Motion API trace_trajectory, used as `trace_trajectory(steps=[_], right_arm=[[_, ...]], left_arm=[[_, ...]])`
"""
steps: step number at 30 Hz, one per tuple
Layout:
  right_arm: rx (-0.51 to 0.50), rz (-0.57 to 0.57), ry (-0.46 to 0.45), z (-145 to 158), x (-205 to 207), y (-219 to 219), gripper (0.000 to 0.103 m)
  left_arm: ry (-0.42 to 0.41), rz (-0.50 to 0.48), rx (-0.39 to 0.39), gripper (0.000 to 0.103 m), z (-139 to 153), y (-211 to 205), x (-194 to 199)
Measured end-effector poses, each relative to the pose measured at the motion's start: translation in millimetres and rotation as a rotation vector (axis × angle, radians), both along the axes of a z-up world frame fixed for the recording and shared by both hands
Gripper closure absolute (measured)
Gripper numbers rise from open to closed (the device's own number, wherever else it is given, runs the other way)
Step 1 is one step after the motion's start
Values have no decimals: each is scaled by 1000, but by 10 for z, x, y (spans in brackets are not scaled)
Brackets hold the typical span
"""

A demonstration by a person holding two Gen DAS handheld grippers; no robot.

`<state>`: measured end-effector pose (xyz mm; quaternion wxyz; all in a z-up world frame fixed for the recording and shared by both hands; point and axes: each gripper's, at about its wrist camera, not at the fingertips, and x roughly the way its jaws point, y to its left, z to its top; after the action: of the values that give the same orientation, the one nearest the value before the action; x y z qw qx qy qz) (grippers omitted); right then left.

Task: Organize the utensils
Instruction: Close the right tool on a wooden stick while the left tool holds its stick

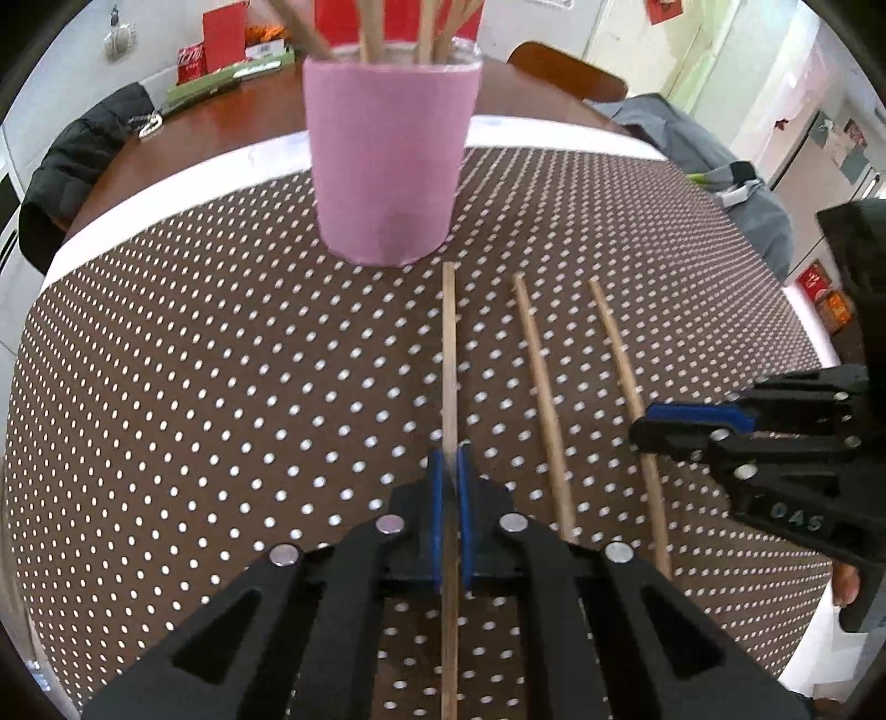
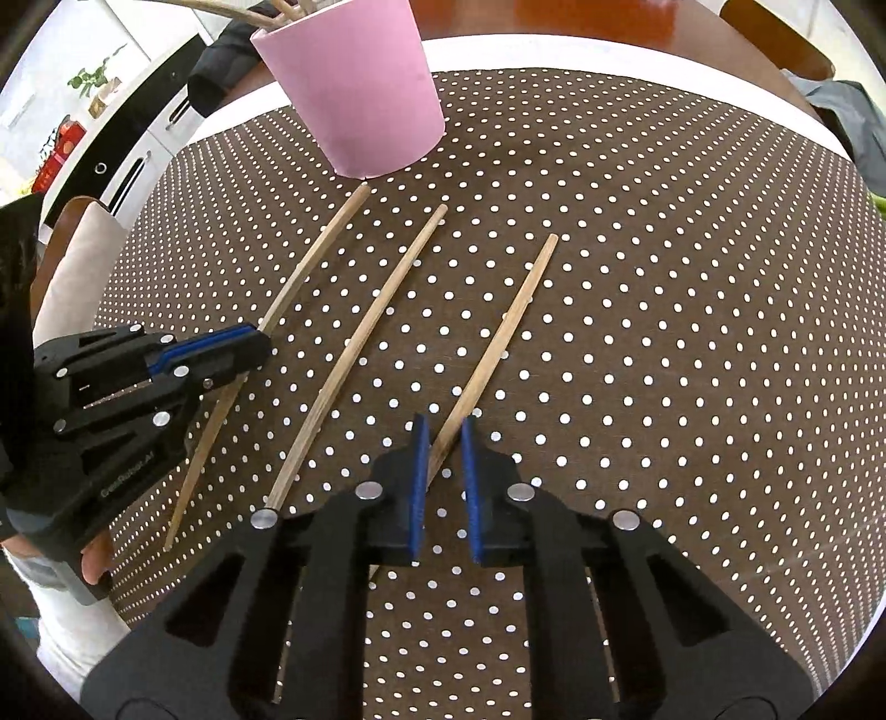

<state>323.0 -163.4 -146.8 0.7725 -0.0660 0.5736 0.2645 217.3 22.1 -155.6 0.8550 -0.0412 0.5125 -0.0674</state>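
Dotted desk (image 1: 194, 360); pink cup (image 1: 390, 160) at its far side holds wooden chopsticks (image 1: 368, 27). Your left hand-held gripper (image 1: 449, 471) clamps the leftmost chopstick (image 1: 449, 343); your right hand-held gripper (image 2: 446, 443), narrow, straddles the rightmost chopstick (image 2: 509, 327), lettered "GenRobot.AI".

The pink cup (image 1: 390, 160) stood at the far end of the dotted cloth (image 1: 194, 360), with sticks rising from its mouth and crowding the room above it. Three chopsticks (image 2: 354, 354) lay side by side in front of it, apart from one another, with strips of bare cloth between them. The left gripper (image 2: 260, 343) and right gripper (image 2: 446, 443) filled the near ends of the outer two, while wide open cloth lay to either side.
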Motion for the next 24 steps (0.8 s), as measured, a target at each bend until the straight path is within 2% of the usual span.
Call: trace_trajectory(steps=[5,10,12,16,24], right_arm=[[12,8,-3,43,-91,-331,97],[-18,12,9,47,-173,-372,96],[-25,-19,26,50,-156,-386,95],[-92,-34,-22,60,-191,-184,91],[-158,-66,-108,40,-272,74,88]], left_arm=[[-50,-4,-9,98,148,-76,-67],[-62,-1,-13,98,191,-150,-86],[-56,6,-12,98,183,-146,-82],[-43,22,-13,98,131,-184,-42],[-36,31,-34,98,106,-93,-68]])
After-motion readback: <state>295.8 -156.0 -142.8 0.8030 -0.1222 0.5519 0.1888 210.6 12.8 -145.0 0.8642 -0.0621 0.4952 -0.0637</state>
